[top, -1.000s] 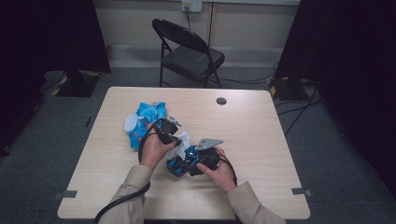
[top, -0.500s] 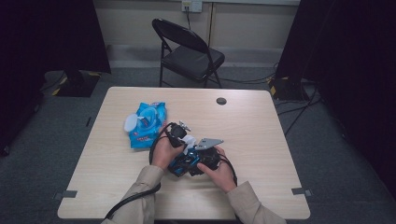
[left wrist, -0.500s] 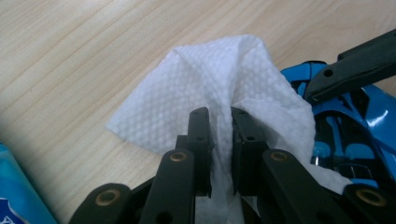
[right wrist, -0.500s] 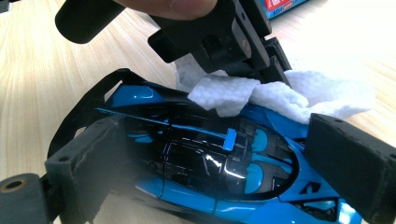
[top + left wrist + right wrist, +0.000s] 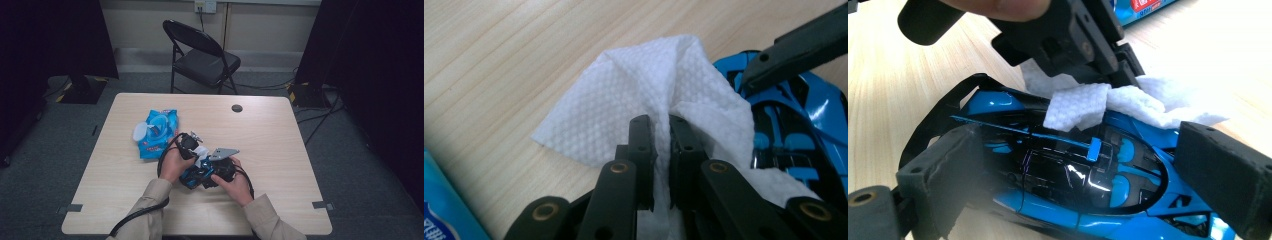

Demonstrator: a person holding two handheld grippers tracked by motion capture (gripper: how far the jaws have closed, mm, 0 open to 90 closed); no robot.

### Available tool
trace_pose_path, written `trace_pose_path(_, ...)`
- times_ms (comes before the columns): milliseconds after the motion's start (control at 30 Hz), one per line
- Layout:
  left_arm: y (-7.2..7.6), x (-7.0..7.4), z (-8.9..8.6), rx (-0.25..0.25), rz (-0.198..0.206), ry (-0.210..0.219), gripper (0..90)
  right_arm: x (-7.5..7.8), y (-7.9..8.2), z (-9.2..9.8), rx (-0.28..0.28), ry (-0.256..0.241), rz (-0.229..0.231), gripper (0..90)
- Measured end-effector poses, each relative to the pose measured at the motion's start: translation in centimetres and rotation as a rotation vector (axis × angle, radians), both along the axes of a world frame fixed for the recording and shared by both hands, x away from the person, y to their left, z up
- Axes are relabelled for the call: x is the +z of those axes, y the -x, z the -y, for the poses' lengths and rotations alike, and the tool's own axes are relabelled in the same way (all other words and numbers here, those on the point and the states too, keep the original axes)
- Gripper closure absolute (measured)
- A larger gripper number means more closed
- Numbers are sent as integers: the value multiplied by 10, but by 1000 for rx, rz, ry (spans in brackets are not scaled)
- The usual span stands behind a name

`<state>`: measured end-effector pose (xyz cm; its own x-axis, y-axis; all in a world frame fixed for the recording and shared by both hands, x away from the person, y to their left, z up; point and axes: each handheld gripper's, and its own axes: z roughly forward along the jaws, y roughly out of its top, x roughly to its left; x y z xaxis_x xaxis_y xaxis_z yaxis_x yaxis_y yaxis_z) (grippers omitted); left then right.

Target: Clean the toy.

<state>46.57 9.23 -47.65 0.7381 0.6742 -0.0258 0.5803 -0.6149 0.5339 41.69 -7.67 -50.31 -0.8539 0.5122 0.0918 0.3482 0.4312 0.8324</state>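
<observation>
A blue and black toy car [image 5: 1068,175] lies on the wooden table [image 5: 280,150], held between the jaws of my right gripper [image 5: 1083,165], which is shut on its sides. My left gripper [image 5: 659,125] is shut on a white wet wipe [image 5: 634,95], and the wipe [image 5: 1088,102] rests on the car's top. In the high view both grippers meet over the toy car [image 5: 192,175] near the table's front centre, with the white wipe [image 5: 201,151] between them. In the left gripper view the car [image 5: 794,120] sits at the right under a jaw of the right gripper.
A blue pack of wet wipes [image 5: 157,131] with its lid open lies left of the hands. A black folding chair [image 5: 202,55] stands beyond the table. A dark round grommet [image 5: 237,108] sits near the far edge. Cables trail off the front edge.
My left gripper has moved from the wipe pack toward the right, carrying the wipe onto the toy car. The right gripper has kept hold of the car in place.
</observation>
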Motion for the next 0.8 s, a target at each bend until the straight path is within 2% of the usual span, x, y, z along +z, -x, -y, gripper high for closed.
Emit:
trace_pose_path(167, 5, 2, -8, -18, -29, -6, 825, 0, -1, 1, 0, -1, 1, 56)
trace_pose_path(400, 11, 3, -15, -27, -39, -19, 825, 0, -1, 1, -1, -2, 1, 56)
trace_pose_path(600, 15, 2, -21, -19, -45, 0, 825, 0, -1, 1, -1, -2, 0, 56)
trace_pose_path(800, 18, 3, -25, -26, -54, -17, 825, 0, -1, 1, -1, -2, 0, 56)
